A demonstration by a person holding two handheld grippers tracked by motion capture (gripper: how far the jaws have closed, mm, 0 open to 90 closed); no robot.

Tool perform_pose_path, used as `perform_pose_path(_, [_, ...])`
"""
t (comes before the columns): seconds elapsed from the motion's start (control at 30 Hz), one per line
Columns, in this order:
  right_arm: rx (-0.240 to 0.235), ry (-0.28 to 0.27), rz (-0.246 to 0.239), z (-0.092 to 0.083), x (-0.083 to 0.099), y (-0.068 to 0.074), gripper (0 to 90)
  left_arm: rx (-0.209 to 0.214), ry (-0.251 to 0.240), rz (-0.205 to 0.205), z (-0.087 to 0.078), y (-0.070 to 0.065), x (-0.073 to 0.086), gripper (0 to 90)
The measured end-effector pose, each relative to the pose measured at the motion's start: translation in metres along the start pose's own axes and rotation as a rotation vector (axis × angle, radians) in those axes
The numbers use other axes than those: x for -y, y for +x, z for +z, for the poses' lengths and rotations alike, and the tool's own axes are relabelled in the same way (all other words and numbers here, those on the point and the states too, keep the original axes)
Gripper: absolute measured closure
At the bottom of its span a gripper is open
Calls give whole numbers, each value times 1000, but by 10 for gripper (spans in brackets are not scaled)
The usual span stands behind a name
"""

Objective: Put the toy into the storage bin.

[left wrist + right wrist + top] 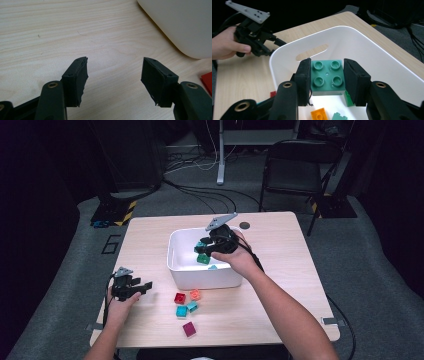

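My right gripper point(327, 75) is shut on a green four-stud brick point(327, 77), one pad against each side. It holds the brick above the inside of the white bin point(372, 50). In the high view the right gripper point(202, 248) hangs over the bin's point(172, 255) middle. My left gripper point(144, 287) rests low on the table at the left, jaws open. In its own view the left gripper point(115, 72) has only bare wood between its pads.
In the bin lie an orange brick point(319, 114) and green bricks point(348, 100). On the table in front of the bin are a red brick point(179, 298), an orange brick point(195, 294), two teal bricks point(181, 311) and a magenta brick point(189, 329).
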State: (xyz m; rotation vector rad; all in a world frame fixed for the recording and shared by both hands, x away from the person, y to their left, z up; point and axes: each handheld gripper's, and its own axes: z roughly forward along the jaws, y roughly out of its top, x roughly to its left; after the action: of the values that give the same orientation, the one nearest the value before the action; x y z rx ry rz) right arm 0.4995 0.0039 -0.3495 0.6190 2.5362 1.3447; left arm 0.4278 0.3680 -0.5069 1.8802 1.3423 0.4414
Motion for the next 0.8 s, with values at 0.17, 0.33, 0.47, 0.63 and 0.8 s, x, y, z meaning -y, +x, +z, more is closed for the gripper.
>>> perform_pose_path(0.17, [15, 11, 27, 10, 1, -13, 584, 4, 3, -2, 1, 1, 0, 376])
perform_pose_path(0.33, [28, 30, 58, 20, 4, -22, 584, 6, 8, 1, 1, 1, 0, 376])
perform_pose_path(0.47, [40, 39, 71, 27, 6, -29, 584, 6, 9, -2, 1, 1, 0, 376])
perform_pose_path(0.63, [47, 60, 84, 35, 9, -32, 584, 6, 7, 4, 1, 1, -1, 376])
perform_pose_path(0.8, [46, 72, 87, 43, 10, -33, 583, 4, 9, 6, 1, 1, -1, 376])
